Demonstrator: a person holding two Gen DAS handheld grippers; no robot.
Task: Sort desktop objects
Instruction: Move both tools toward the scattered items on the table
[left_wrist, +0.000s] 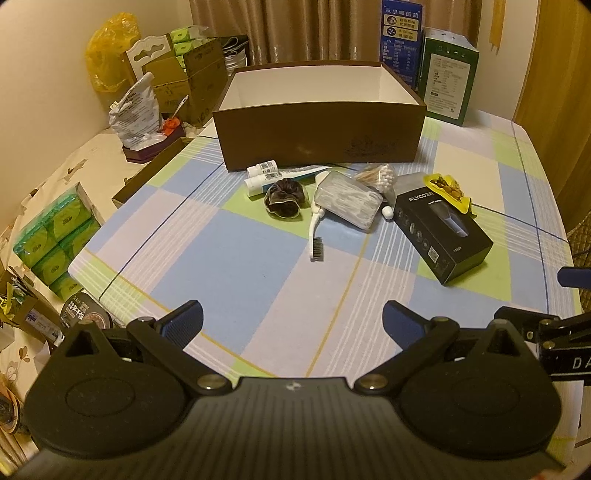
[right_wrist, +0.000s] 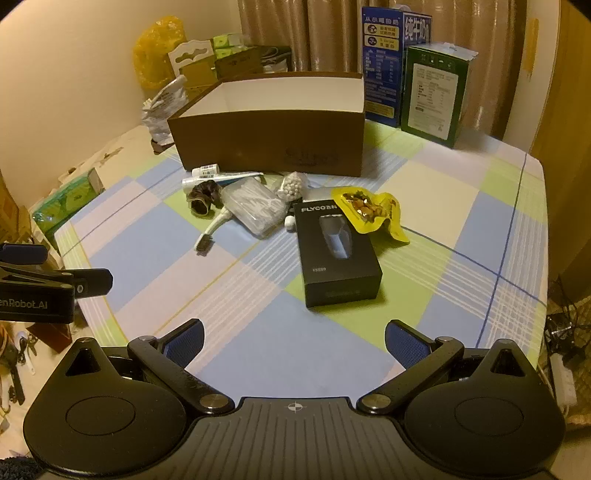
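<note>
**Both grippers spread over the checked cloth, the pile untouched**

While I hold both tools low over the near part of the surface (left_wrist: 229, 280), my left gripper (left_wrist: 293, 321) is spread wide with nothing between its blue pads, and my right gripper (right_wrist: 294, 338) is spread just the same, also empty.

I take the brown box (left_wrist: 317, 136) as my landmark. It stands open at the far side, its white inside bare as far as I can see. Everything to be sorted lies in a loose heap just in front of its near wall. Closest to that wall are two white tubes (left_wrist: 264, 175), side by side. Touching them, a little nearer to me, is a dark scrunchie (left_wrist: 285, 198). To the right of that, a clear case of floss picks (left_wrist: 347, 203) rests on the handle of a white brush (left_wrist: 317, 229), whose bristles point toward me. A bag of cotton swabs (left_wrist: 380, 176) sits near the box's front. Farthest from the box, on the heap's right, the black FLYCO box (right_wrist: 338, 254) lies flat, with a yellow snack packet (right_wrist: 373, 210) overlapping its far right corner.
</note>
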